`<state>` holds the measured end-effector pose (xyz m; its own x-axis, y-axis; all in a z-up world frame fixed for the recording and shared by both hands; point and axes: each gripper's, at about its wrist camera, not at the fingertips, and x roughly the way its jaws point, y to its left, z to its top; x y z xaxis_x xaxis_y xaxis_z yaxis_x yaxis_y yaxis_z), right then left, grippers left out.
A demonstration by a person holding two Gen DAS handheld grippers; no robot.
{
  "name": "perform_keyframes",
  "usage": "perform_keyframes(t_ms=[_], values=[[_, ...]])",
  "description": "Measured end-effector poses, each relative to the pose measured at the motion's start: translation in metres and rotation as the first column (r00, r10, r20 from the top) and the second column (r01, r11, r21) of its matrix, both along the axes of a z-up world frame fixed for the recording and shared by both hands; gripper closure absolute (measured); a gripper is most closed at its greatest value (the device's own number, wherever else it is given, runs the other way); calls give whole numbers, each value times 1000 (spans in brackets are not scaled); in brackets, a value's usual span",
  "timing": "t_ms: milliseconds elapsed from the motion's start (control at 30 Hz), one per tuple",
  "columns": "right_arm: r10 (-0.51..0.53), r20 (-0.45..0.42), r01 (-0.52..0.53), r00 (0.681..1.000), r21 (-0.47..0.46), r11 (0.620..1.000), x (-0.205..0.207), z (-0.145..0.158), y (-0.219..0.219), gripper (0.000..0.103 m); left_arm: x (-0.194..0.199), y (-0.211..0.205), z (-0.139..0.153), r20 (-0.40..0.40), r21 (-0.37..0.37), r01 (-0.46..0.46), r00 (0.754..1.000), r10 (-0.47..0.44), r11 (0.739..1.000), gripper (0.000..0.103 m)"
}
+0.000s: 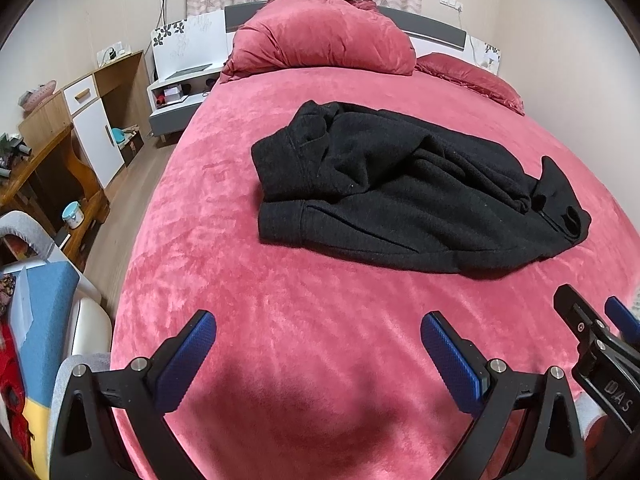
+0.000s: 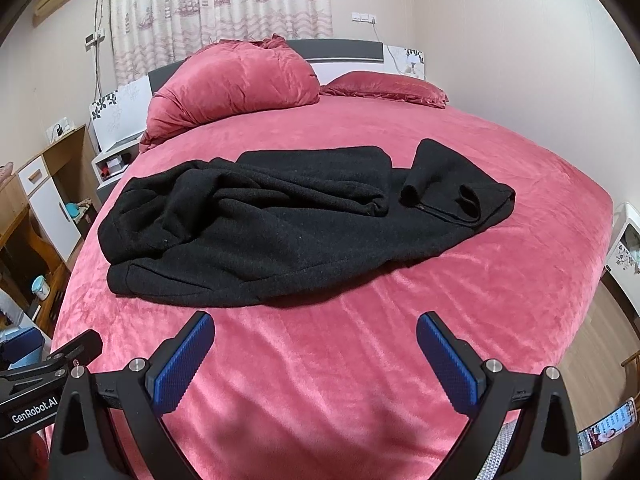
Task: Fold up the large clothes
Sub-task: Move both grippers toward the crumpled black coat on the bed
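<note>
A large black fleece garment point(image 1: 400, 196) lies crumpled on the pink bed point(image 1: 248, 280), its hem toward the left and its sleeves bunched at the right; it also shows in the right wrist view point(image 2: 280, 224). My left gripper point(image 1: 318, 322) is open and empty, hovering over bare bedspread in front of the garment. My right gripper point(image 2: 316, 324) is open and empty, just short of the garment's near edge. The right gripper's body shows at the right edge of the left wrist view point(image 1: 596, 344).
A big pink pillow point(image 1: 320, 36) and a flatter one point(image 1: 472, 76) lie at the headboard. A white nightstand point(image 1: 180, 92), wooden cabinet point(image 1: 92, 120) and desk point(image 1: 44, 176) stand left of the bed. Another nightstand point(image 2: 624, 240) stands at the right.
</note>
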<state>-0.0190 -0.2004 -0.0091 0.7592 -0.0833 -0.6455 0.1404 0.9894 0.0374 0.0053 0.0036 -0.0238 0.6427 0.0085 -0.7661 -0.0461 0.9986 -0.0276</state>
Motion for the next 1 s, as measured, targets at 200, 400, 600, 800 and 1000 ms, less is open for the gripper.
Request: perform_keyframes(t_ms=[200, 400, 600, 800, 1000], values=[[5, -5, -5, 1000, 3, 1000, 0, -1, 0, 0, 2, 2, -4, -18, -7, -7, 1000, 7, 1000, 0], [4, -12, -4, 1000, 4, 1000, 2, -4, 0, 0, 4, 4, -9, -36, -16, -13, 999, 12, 1000, 0], [0, -19, 0, 1000, 7, 1000, 3, -7, -1, 0, 7, 5, -14, -60, -21, -14, 998, 13, 1000, 0], [-4, -33, 4, 999, 10, 1000, 4, -12, -3, 0, 11, 7, -22, -89, -29, -20, 996, 17, 999, 0], [-8, -54, 9, 999, 13, 1000, 6, -19, -7, 0, 16, 9, -32, -127, -37, -23, 992, 18, 999, 0]])
